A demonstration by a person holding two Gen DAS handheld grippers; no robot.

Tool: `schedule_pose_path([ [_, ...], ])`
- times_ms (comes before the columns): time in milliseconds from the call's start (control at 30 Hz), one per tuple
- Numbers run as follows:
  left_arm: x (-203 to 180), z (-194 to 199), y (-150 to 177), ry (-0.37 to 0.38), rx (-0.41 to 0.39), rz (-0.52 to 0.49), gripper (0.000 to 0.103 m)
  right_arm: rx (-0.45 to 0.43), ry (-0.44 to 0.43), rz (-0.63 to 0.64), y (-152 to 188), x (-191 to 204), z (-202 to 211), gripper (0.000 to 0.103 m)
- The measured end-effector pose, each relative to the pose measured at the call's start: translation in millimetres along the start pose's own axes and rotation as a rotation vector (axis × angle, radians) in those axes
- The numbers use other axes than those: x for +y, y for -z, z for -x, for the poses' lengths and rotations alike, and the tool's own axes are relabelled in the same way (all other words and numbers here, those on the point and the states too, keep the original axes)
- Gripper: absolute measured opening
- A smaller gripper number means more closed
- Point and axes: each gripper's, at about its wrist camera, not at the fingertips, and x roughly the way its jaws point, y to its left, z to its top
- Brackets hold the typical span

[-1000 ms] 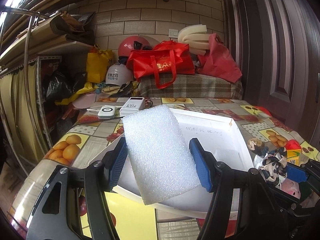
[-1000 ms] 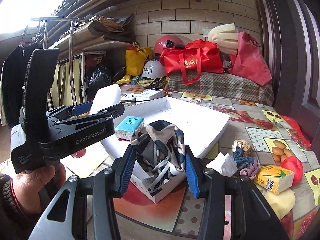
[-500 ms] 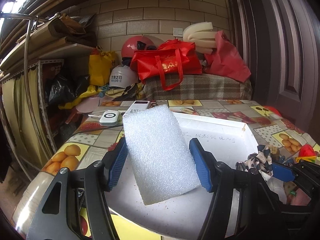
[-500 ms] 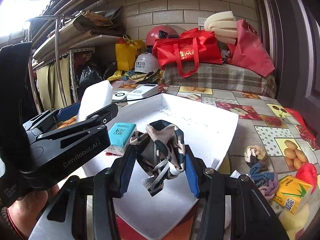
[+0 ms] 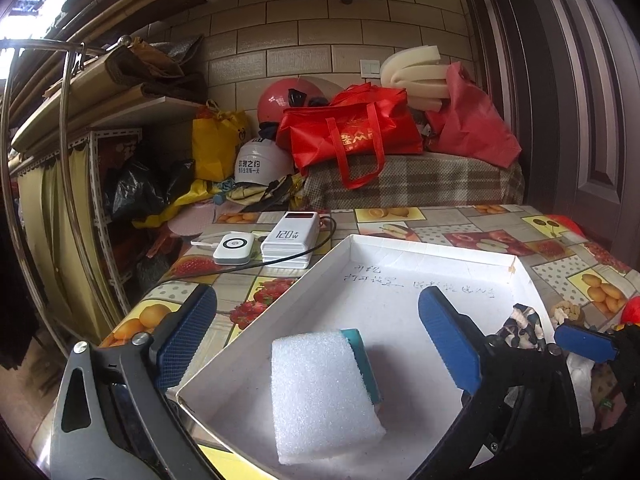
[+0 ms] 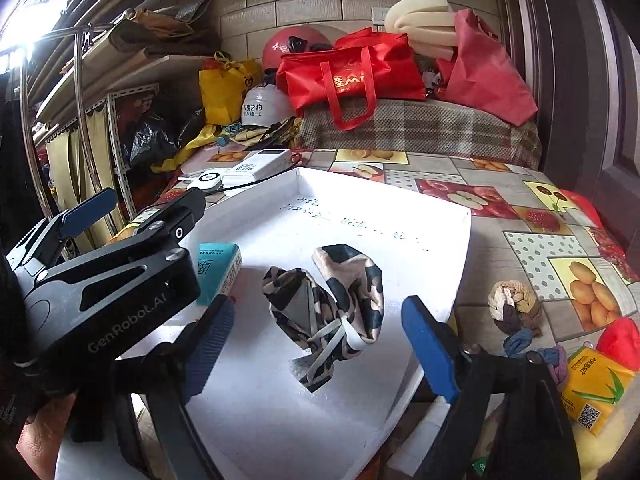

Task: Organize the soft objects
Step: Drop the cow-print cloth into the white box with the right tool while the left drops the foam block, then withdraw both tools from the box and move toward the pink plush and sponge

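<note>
- Since a second ago both grips let go: foam block point(image 5: 326, 394) dropped from the left gripper point(image 5: 320, 340), patterned cloth point(image 6: 332, 312) from the right gripper point(image 6: 320, 344).
- Left jaws opening, wide, touching nothing; foam lies in the white tray point(image 5: 400, 304), on a teal packet point(image 5: 362, 354).
- Right jaws opening, cloth between them, untouched, in the tray.
- Knotted socks point(image 6: 514, 302) and juice carton point(image 6: 596, 390) on the counter point(image 6: 532, 236) right of the tray.

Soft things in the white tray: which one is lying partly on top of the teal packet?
The white foam block. It overlaps the teal packet, while the patterned cloth pouch lies apart on the bare white tray floor.
</note>
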Motion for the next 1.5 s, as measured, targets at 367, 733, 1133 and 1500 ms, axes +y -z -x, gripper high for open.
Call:
schedule_pose_path([
  [367, 4.6, 2.6, -0.2, 0.004, -0.014, 0.020, 0.103, -0.037, 0.002, 0.026, -3.0, 2.7, 3.6, 0.103],
  [733, 8.3, 8.1, 0.3, 0.004, -0.039, 0.044, 0.103, -0.081, 0.002, 0.040, -2.4, 4.7, 10.4, 0.103],
  [1133, 9.6, 16.1, 3.6, -0.011, -0.036, 0.060, 0.103, -0.177, 0.089, 0.083, 8.3, 14.7, 36.1, 0.103],
  [1500, 9.0, 38.6, 12.6, -0.010, -0.039, 0.069, 0.103, -0.189, 0.028, 0.102, 16.5, 13.5, 51.5, 0.103],
])
